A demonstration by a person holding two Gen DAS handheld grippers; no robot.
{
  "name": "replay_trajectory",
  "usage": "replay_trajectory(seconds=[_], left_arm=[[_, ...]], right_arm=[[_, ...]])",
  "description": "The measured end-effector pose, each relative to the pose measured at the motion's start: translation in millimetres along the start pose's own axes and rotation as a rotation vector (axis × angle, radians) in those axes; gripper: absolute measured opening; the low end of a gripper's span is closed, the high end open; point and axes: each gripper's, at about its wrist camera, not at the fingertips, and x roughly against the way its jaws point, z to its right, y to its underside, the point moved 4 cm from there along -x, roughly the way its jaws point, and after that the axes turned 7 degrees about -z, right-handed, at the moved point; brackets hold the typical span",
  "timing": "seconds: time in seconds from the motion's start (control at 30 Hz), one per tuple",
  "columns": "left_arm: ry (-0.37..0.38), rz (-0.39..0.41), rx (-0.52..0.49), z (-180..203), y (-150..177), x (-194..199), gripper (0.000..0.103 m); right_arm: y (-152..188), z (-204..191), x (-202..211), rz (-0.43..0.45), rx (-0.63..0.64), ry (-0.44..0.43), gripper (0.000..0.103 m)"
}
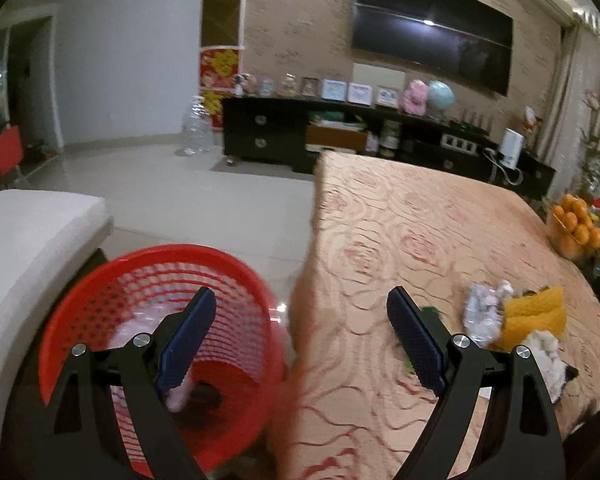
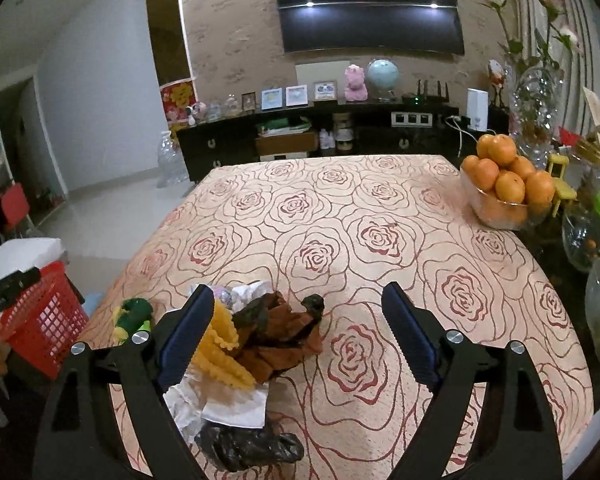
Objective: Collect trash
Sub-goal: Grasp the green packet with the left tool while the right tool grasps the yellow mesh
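The table's cloth (image 2: 380, 208) looks woven, with a soft sheen and a rose pattern; the red basket (image 1: 100, 292) is glossy plastic lattice; the trash pile (image 2: 256, 344) mixes crumpled white paper, shiny black plastic film and ridged yellow wrapper; the orange bowl (image 2: 496, 216) is clear glass.

Dim indoor light — motion blur, fisheye-warped edges

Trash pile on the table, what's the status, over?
Both grippers open, empty: left gripper above the red basket, right gripper beside the trash pile. Pile on the tablecloth, uncollected. Nothing in the way.
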Motion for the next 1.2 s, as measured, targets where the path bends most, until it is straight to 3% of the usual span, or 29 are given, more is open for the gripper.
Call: replay_trajectory(seconds=[0.27,0.47,0.63,0.7,0.83,0.9,1.0,1.2], left_arm=[[0.165,-0.117,-0.065,55.7,-4.0,-32.1,0.084],[0.15,-0.194,-0.152,95.2,3.3,-72.6,0.084],[0.144,-0.236,-0.17,103.8,14.6,-93.8,0.083],[0.151,-0.241,-0.168,105.1,15.3,-97.8,0.073],[0.168,-0.283,-0.162,105.8,20.6,-107.3,0.041],[0.182,-0.288,-0.137,102.7,23.1,-108.8,0.04],[0.21,-0.271,-0.12,99.8,20.5,-101.1,0.03],[0.233,-0.208,-0.08,86.4,14.4,-75.2,0.029]], right_arm=[[4.1,5.0,-2.9,-0.028,-0.028,-0.018,0.083],[5.1,8.4,-2.8,-0.031,-0.042,-0.014,0.083],[6.9,9.6,-5.4,-0.041,-0.044,-0.014,0.083],[7.4,8.9,-6.9,-0.047,-0.041,-0.015,0.083],[9.6,4.0,-10.7,-0.061,-0.029,-0.021,0.083],[9.9,2.0,-11.5,-0.064,-0.023,-0.023,0.083],[10.2,-0.3,-12.4,-0.067,-0.017,-0.029,0.083],[10.5,-3.2,-13.1,-0.069,-0.02,-0.061,0.083]])
